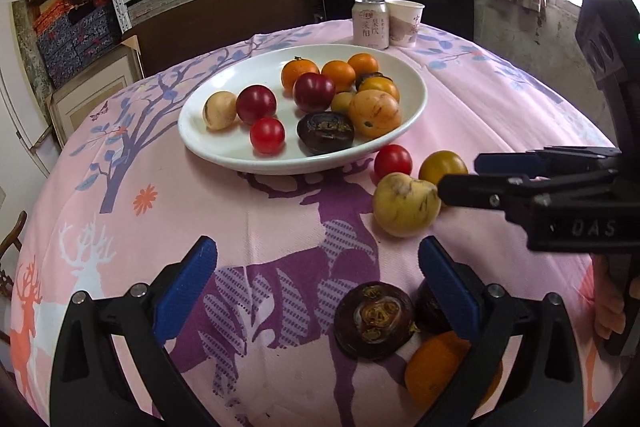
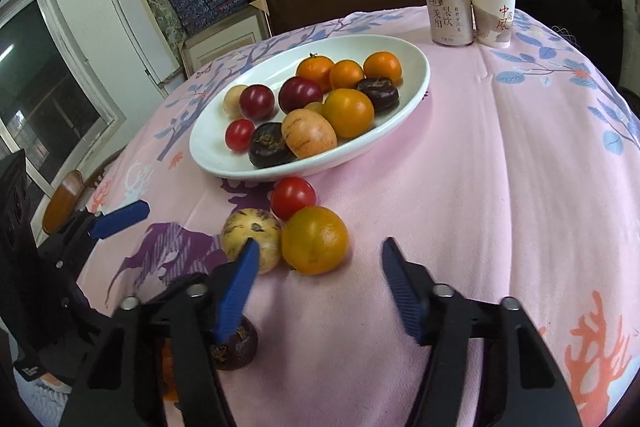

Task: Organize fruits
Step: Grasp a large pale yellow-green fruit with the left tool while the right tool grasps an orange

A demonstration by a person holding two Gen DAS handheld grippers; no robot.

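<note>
A pink tablecloth printed with purple deer, blue-leaved trees and orange coral covers the tabletop. Toward its far side sits a wide white oval bowl holding the gathered fruit: three oranges at the back, two dark red plums, a red tomato, a pale tan round fruit, a streaked pepino-like fruit, an amber tomato and two near-black purple fruits with dry brown calyxes. At the far edge stand a pale drink can, its label reading 莱阳 梨饮, and touching its right side a paper cup printed 中国風 in red.

On the cloth just in front of the bowl's near rim lie three loose fruits bunched together: a yellowish streaked pepino, an amber-yellow tomato touching it, and a small red tomato behind both. Nearer the front edge lie a dark purple fruit with a gold-brown calyx, another dark one partly hidden behind a finger, and what looks like an orange, mostly covered.

The right gripper, marked "DAS" on its body, has its blue-padded fingers spread apart, the amber tomato sitting between the tips. The left gripper is likewise spread wide, holding nothing, poised over the purple deer
</note>
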